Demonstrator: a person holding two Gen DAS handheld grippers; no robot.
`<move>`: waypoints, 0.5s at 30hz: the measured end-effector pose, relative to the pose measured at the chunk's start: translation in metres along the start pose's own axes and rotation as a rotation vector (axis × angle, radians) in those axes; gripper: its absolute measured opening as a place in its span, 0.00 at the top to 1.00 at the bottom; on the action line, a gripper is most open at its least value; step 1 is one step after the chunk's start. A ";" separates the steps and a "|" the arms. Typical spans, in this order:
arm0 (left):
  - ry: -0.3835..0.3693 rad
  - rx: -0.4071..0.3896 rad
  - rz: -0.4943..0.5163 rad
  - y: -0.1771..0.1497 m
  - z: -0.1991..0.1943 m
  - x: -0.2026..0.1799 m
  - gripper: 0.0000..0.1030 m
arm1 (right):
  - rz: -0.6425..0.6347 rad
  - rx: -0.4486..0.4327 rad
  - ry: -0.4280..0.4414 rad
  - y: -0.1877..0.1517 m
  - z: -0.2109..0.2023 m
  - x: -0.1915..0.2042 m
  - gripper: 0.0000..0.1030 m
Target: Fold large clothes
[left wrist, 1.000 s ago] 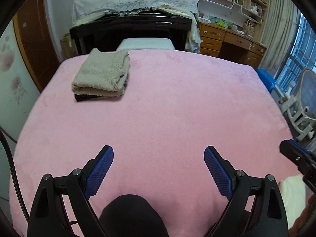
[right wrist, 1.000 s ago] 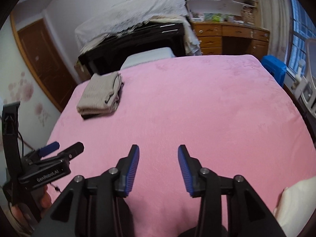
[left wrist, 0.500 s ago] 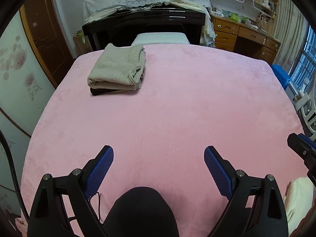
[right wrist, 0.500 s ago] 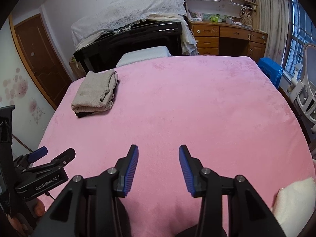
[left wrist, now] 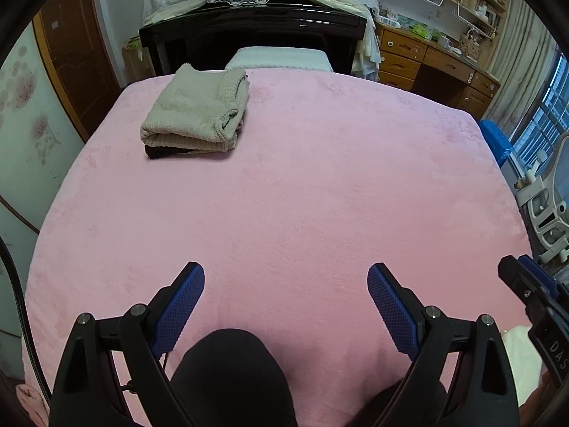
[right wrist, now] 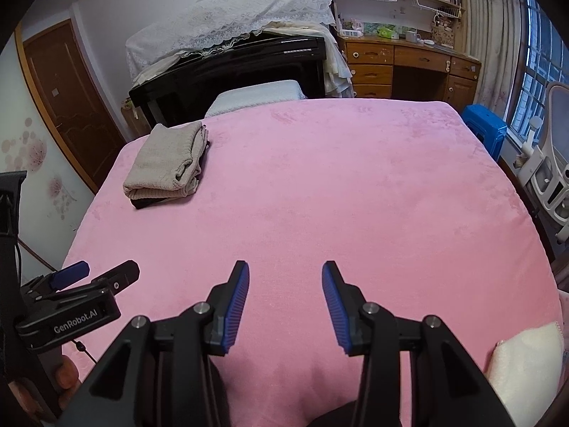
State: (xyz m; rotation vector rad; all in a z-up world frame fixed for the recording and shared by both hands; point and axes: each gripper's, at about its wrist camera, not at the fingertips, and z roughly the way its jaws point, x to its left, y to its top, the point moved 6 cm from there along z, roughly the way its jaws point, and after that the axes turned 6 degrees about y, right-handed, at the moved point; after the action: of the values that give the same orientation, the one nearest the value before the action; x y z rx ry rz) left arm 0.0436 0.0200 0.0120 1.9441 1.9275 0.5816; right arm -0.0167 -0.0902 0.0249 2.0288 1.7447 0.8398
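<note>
A folded beige knit garment (left wrist: 197, 112) lies on a folded dark garment at the far left of the pink bed (left wrist: 302, 195); it also shows in the right wrist view (right wrist: 167, 162). My left gripper (left wrist: 286, 284) is open and empty above the bed's near edge. My right gripper (right wrist: 285, 284) is open and empty, to the right of the left one. A cream cloth (right wrist: 526, 356) lies at the bed's near right corner. The left gripper also shows at the left of the right wrist view (right wrist: 96, 277).
A black piano (left wrist: 256, 39) under a lace cover stands beyond the bed with a white-cushioned bench (left wrist: 281, 58). A wooden desk (right wrist: 409, 67) and shelves are at the back right. A blue stool (right wrist: 483, 131) and a white chair (right wrist: 547, 174) stand right of the bed.
Both grippers have pulled back and tilted, so the bed and the folded stack sit lower and more central in view. The jaws stay open.
</note>
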 end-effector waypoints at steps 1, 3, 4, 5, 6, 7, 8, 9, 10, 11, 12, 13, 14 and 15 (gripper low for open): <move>-0.001 -0.001 -0.001 0.001 0.000 -0.001 0.10 | -0.003 0.003 -0.002 0.000 0.000 0.000 0.58; -0.009 -0.005 0.002 0.002 -0.002 -0.003 0.10 | -0.006 0.007 -0.004 0.001 0.001 0.000 0.58; -0.008 -0.007 0.004 0.003 -0.002 -0.004 0.10 | -0.006 0.008 -0.005 0.001 0.000 0.000 0.58; -0.013 -0.008 0.005 0.003 -0.003 -0.005 0.10 | -0.006 0.007 -0.006 0.002 0.000 0.000 0.58; -0.016 -0.008 0.006 0.003 -0.003 -0.006 0.10 | -0.007 0.007 -0.007 0.002 0.000 0.000 0.58; -0.016 -0.008 0.007 0.003 -0.003 -0.007 0.10 | -0.007 0.008 -0.010 0.002 0.001 0.000 0.58; -0.019 -0.008 0.008 0.003 -0.003 -0.008 0.10 | -0.007 0.011 -0.011 0.003 0.002 -0.001 0.58; -0.019 -0.008 0.012 0.003 -0.002 -0.009 0.10 | -0.005 0.013 -0.012 0.003 0.002 -0.002 0.58; -0.020 -0.007 0.014 0.003 -0.002 -0.011 0.10 | -0.004 0.016 -0.014 0.003 0.003 -0.003 0.58; -0.023 -0.008 0.016 0.004 -0.002 -0.011 0.10 | -0.005 0.018 -0.016 0.003 0.003 -0.003 0.58; -0.025 -0.008 0.020 0.004 -0.002 -0.011 0.10 | -0.006 0.020 -0.018 0.003 0.003 -0.004 0.58; -0.026 -0.007 0.023 0.004 -0.002 -0.012 0.10 | -0.006 0.021 -0.021 0.004 0.003 -0.004 0.58; -0.028 -0.008 0.024 0.004 -0.002 -0.013 0.10 | -0.006 0.022 -0.023 0.005 0.003 -0.005 0.58; -0.029 -0.009 0.025 0.005 -0.002 -0.014 0.10 | -0.006 0.022 -0.024 0.005 0.004 -0.005 0.58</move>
State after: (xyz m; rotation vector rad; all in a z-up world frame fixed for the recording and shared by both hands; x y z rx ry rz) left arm 0.0468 0.0064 0.0156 1.9631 1.8821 0.5650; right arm -0.0109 -0.0958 0.0240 2.0384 1.7534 0.7947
